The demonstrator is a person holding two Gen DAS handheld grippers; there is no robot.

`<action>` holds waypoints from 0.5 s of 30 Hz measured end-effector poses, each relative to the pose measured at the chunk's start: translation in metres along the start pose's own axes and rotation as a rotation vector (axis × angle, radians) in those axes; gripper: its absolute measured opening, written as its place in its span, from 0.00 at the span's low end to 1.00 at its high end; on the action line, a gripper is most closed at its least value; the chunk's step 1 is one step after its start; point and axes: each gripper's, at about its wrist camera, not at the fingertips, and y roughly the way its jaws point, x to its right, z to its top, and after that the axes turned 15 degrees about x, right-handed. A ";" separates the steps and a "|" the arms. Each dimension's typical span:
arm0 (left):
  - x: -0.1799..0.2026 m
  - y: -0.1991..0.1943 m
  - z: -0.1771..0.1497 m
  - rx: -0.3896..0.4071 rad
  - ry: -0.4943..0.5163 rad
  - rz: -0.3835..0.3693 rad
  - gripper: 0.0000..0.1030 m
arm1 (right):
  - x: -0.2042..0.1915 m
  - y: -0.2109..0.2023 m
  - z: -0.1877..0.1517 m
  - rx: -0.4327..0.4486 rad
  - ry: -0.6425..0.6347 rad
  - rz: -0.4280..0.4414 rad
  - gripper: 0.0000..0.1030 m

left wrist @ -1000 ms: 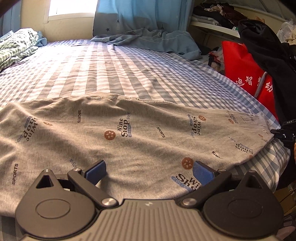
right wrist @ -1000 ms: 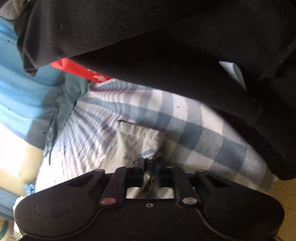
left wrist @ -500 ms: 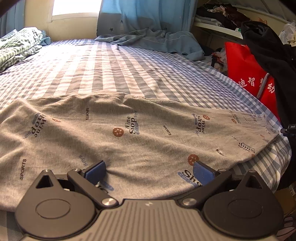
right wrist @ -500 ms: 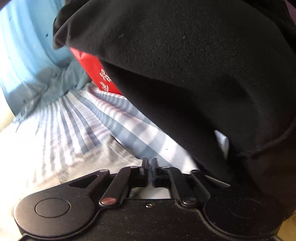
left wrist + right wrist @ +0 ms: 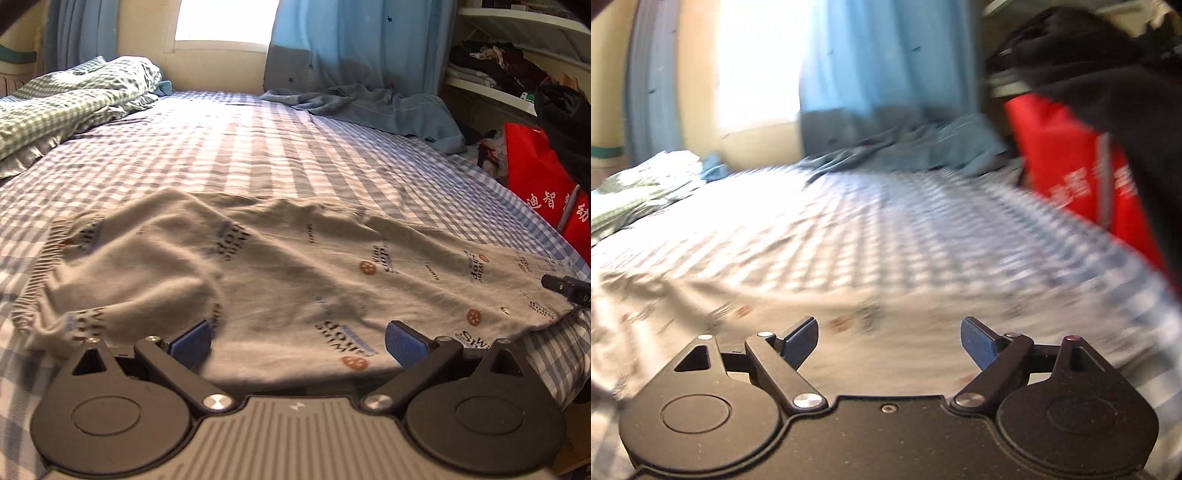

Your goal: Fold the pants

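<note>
The grey printed pants (image 5: 295, 266) are lying flat across the near half of the bed (image 5: 229, 147), stretching from nine o'clock to three o'clock in the left wrist view, with the elastic waistband bunching up at the nine o'clock end and the leg hems reaching the mattress edge at three o'clock. The left gripper (image 5: 297, 341) is hovering at six o'clock over the near edge of the cloth, its blue pads (image 5: 192, 343) standing wide apart and gripping nothing. Over on the other side, the right gripper (image 5: 888, 341) is showing in a heavily blurred picture; its jaws have just been opening and are now spread wide, with the pants (image 5: 738, 332) lying below them and nothing pinched between the pads. One black fingertip of it is poking into the left view at three o'clock, right at the hem. A red bag (image 5: 535, 184) is standing beside the bed at two o'clock, and a crumpled checked quilt (image 5: 66, 107) is sitting at ten o'clock.
</note>
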 end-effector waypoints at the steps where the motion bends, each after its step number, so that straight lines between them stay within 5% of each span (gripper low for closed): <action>1: -0.009 -0.008 0.001 0.006 0.001 0.010 1.00 | -0.004 0.001 -0.005 -0.016 -0.023 -0.018 0.84; 8: -0.085 -0.054 0.000 0.037 -0.071 0.201 1.00 | -0.022 -0.006 -0.025 0.009 -0.127 -0.223 0.99; 12: -0.139 -0.063 -0.003 0.038 -0.220 0.286 1.00 | -0.060 -0.020 -0.020 0.065 -0.159 -0.164 0.99; 15: -0.169 -0.064 -0.002 0.074 -0.340 0.273 1.00 | -0.099 -0.025 -0.018 0.081 -0.149 -0.069 0.99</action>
